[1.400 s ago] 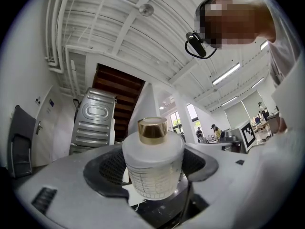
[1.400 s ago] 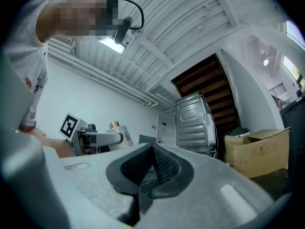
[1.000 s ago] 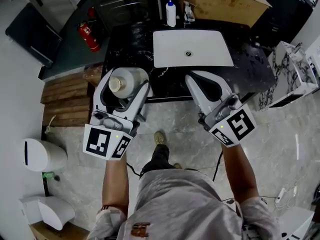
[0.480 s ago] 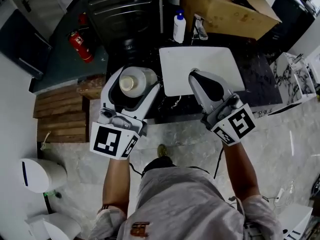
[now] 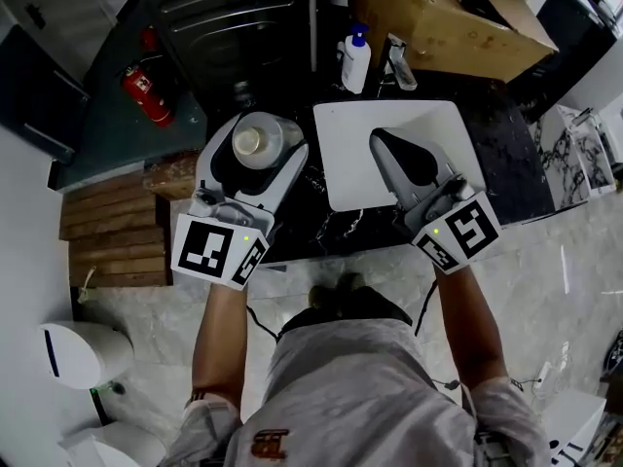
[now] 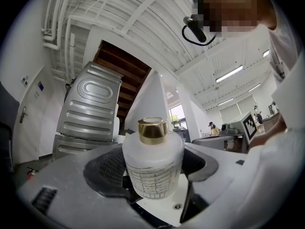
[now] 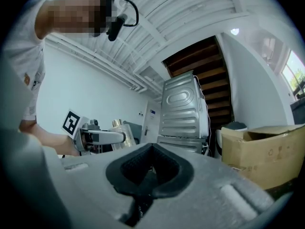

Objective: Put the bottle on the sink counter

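Ok so, going from the left. There's a red fire extinguisher [image 5: 141,93] on the floor way out at 9 o'clock, nothing to do with anything.

Next over is the left gripper [image 5: 258,136]. Its jaws are spread about bottle-wide and clamped on the bottle [image 5: 249,142], one pad on each side of the frosted white body. The left gripper view shows the grip sitting low on the body, around the printed grid.

The bottle hangs over the left end of the dark sink counter [image 5: 316,202], at roughly 9 o'clock from the white basin [image 5: 346,154]. I honestly can't tell if its base is touching down yet.

To me this is the carry-and-lower step, nearly at the drop spot. The next move looks like easing it straight down onto the bare counter, clear of the basin rim and the front edge, then letting the jaws open once it sits flat.

The bottle stands upright. Its long axis is vertical and the gold cap points straight up at the head camera, so from above you mostly see cap and shoulders. Short and squat, so I'd guess it won't tip easily.

Past the basin, a soap dispenser [image 5: 357,58] sits at its 12 o'clock.

The right gripper [image 5: 407,159] floats over the basin's right half with jaws pressed together and nothing between them. A cardboard box [image 5: 448,17] sits beyond at about 1 o'clock.
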`<action>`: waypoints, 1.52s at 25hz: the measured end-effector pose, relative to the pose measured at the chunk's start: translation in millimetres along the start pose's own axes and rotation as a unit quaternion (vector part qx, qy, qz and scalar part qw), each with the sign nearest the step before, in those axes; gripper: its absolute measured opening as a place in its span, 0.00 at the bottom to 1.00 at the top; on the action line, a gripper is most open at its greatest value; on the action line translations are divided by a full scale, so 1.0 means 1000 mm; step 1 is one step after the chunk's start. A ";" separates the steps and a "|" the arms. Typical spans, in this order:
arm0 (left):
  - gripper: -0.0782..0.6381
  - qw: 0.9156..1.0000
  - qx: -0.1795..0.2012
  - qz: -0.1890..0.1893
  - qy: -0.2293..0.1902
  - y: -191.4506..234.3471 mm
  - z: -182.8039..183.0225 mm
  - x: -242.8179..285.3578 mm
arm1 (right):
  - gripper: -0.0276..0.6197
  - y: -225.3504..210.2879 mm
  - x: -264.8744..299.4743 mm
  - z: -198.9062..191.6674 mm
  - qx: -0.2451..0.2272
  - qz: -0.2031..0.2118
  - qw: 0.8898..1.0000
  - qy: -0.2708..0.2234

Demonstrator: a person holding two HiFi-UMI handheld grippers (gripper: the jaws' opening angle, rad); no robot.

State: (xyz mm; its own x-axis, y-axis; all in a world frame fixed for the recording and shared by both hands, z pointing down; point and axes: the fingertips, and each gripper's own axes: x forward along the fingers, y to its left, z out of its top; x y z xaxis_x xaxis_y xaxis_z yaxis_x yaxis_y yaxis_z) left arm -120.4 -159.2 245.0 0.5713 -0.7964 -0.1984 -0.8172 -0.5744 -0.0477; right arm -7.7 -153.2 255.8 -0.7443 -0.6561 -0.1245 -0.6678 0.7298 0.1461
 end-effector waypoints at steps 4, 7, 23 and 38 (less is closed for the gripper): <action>0.57 1.000 -0.002 0.005 0.012 0.015 -0.011 0.021 | 0.04 -0.020 0.017 -0.016 0.007 0.003 1.000 0.011; 0.57 1.000 0.000 0.011 0.025 0.025 -0.023 0.040 | 0.04 -0.037 0.029 -0.026 0.015 0.008 1.000 0.012; 0.57 0.993 0.009 0.049 0.108 0.090 -0.106 0.151 | 0.04 -0.127 0.082 -0.083 0.040 0.041 0.998 0.041; 0.57 0.975 -0.035 0.050 0.214 0.145 -0.232 0.203 | 0.04 -0.158 0.101 -0.139 0.062 0.011 0.994 0.088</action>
State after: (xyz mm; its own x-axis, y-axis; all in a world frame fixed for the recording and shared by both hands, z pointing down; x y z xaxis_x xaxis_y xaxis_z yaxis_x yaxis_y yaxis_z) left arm -105.5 -447.9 424.6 0.4818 -0.8461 0.2281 -0.8713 -0.4902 0.0219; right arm 23.1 -361.1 356.3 -0.7539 -0.6549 0.0522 -0.6546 0.7556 0.0244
